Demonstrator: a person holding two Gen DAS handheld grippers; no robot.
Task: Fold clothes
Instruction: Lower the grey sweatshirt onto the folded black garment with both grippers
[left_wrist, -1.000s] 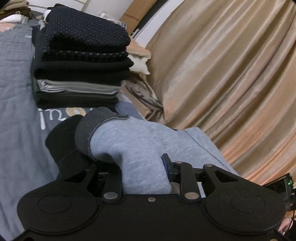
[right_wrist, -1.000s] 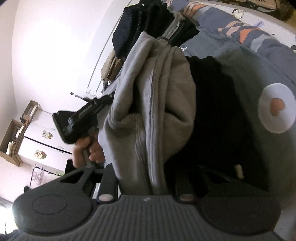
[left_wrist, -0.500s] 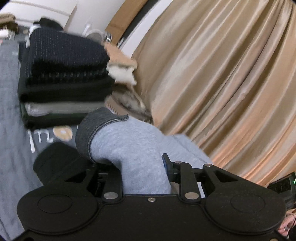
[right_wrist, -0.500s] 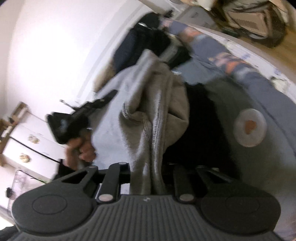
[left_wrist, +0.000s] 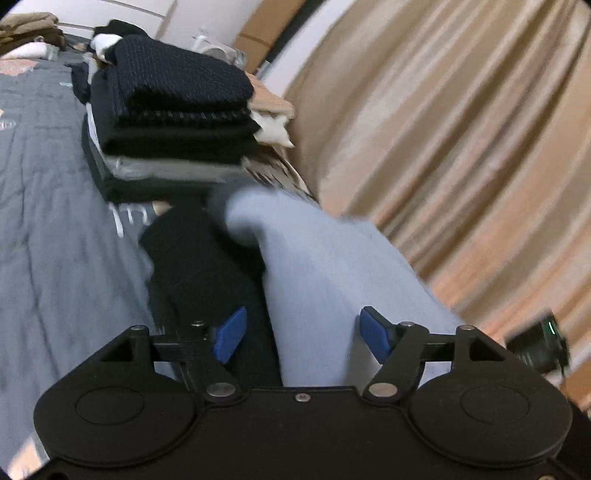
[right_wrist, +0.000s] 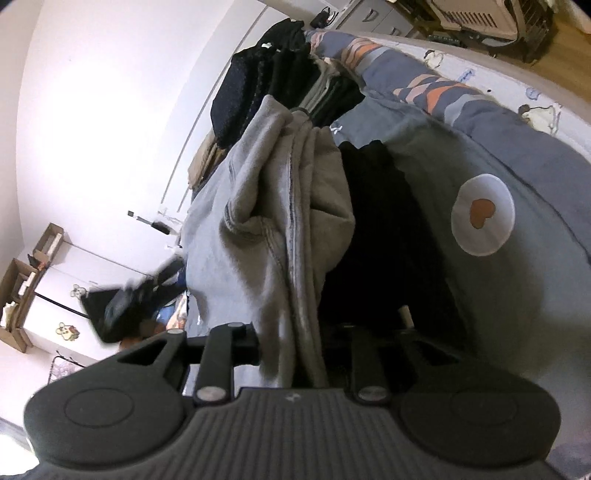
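A stack of folded clothes (left_wrist: 173, 122) sits by the bed's (left_wrist: 48, 221) far edge. My left claw (left_wrist: 299, 332) has just opened off the grey sweatshirt (left_wrist: 332, 280); my right claw (right_wrist: 299, 347) pinches its bunched fabric, unfolded.

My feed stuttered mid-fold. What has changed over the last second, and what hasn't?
The left gripper has let go: its jaws have just been opening and now stand apart, with the grey garment lying loose between them. In its view the folded stack has shifted. The right gripper remains clamped on the bunched grey fabric, although its jaws have eased slightly. The black garment still lies on the bedspread.
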